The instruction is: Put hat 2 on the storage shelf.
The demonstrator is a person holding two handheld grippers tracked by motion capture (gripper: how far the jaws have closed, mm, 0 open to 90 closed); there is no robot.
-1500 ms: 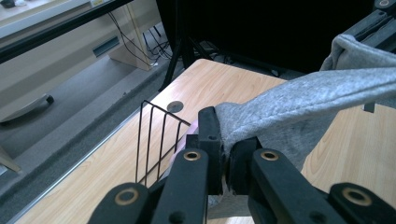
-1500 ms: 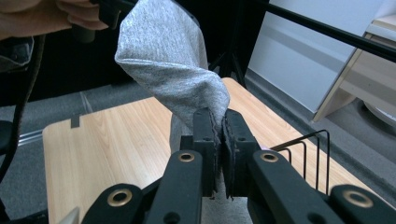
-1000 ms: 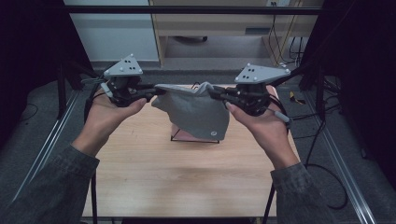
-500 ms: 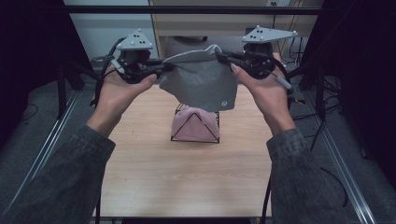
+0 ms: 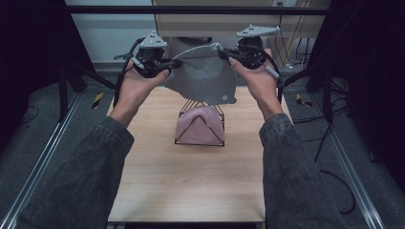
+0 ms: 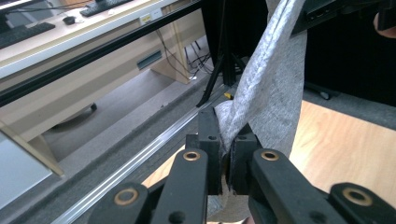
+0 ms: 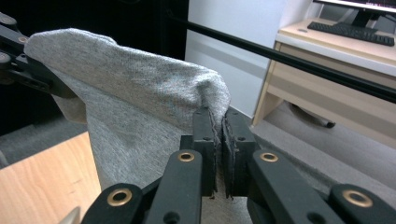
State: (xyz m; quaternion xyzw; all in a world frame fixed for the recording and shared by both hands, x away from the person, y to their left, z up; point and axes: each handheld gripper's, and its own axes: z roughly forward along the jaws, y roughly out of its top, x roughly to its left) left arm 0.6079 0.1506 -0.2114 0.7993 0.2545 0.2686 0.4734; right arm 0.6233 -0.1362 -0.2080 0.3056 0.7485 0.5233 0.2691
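Jaws on both sides are closed to a sliver, each pinching a fold of the grey cloth [image 5: 203,76] at its upper edge. In the left gripper view the left gripper [image 6: 225,156] has a bunched corner of the fabric trapped between its black pads; in the right gripper view the right gripper [image 7: 219,149] clamps the opposite corner, with the hem poking out just above the pads.

Between the two grips the cloth hangs in the air, stretched loosely across and drooping below, above the far half of the wooden table [image 5: 186,181]. It looks like a light, soft knit: it sags under its own weight, creases where pinched, and has no stiffness to hold a shape. Held by the top corners or hem it should spread flat; a grip on a single thin layer could slip, so a doubled fold is the safer hold.

Directly beneath it on the table stands a black wire rack [image 5: 183,132] with a pink cloth [image 5: 199,125] already draped over it, apart from the grey one.
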